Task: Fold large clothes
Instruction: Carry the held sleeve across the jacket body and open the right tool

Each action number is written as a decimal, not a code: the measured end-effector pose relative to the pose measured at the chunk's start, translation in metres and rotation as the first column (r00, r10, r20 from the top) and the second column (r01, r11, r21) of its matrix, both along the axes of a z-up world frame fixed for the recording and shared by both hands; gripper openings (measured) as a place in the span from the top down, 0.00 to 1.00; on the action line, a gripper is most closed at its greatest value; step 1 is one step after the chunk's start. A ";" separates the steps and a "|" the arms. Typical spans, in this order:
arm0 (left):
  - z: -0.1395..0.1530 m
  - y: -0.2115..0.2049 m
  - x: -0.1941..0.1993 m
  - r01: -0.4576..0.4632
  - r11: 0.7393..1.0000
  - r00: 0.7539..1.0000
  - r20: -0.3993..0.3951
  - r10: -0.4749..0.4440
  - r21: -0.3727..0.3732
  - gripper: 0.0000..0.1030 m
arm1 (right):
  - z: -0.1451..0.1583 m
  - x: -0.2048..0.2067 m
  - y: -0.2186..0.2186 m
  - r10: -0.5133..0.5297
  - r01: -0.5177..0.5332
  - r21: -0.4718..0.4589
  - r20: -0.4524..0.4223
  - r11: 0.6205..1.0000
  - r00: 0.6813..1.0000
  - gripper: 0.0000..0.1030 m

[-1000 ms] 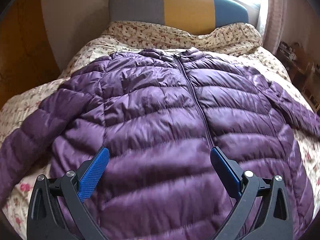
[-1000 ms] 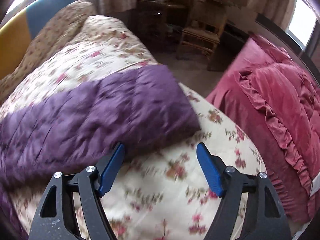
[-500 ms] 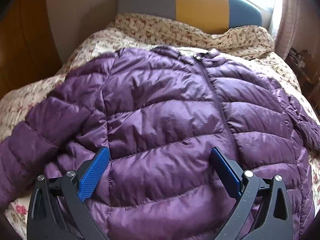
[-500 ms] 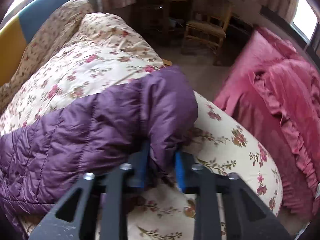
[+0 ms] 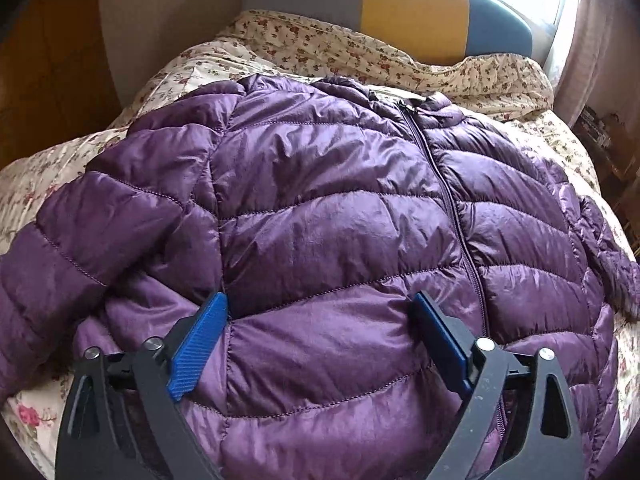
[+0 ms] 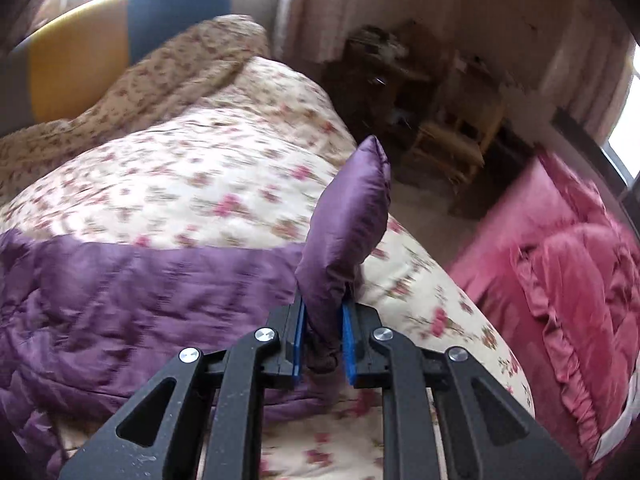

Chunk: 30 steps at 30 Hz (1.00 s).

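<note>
A purple quilted puffer jacket (image 5: 340, 208) lies front up and zipped on the floral bed, its collar toward the headboard. My left gripper (image 5: 320, 304) sits low over the jacket's lower left chest. Its jaws are wide and closing, with the jacket front between them; the left pad (image 5: 200, 340) rests at the armpit seam. In the right wrist view my right gripper (image 6: 323, 308) is shut on the cuff end of the jacket's sleeve (image 6: 348, 216). The cuff stands up from the blue pads, lifted off the quilt.
The floral quilt (image 6: 208, 168) covers the bed up to a grey, yellow and blue headboard (image 5: 412, 12). Pink ruffled bedding (image 6: 572, 288) lies to the right of the bed. A wooden chair (image 6: 452, 148) and dark furniture stand beyond on the floor.
My right gripper shut on the sleeve's cuff and lifted it off the quilt. My left gripper came closer to the jacket's left chest and its jaws narrowed a little.
</note>
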<state>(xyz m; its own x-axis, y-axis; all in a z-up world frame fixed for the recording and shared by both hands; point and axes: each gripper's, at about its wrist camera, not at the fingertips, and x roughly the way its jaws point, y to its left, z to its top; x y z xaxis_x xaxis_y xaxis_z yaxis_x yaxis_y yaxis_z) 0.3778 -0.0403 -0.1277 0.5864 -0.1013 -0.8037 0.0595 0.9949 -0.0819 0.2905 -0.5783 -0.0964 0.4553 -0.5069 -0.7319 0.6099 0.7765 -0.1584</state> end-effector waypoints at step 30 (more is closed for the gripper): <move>0.006 0.034 -0.004 0.089 0.989 0.996 0.011 -0.088 -0.118 0.26 | -0.038 0.082 0.301 0.539 -0.539 -0.008 -0.050 0.842 0.841 0.87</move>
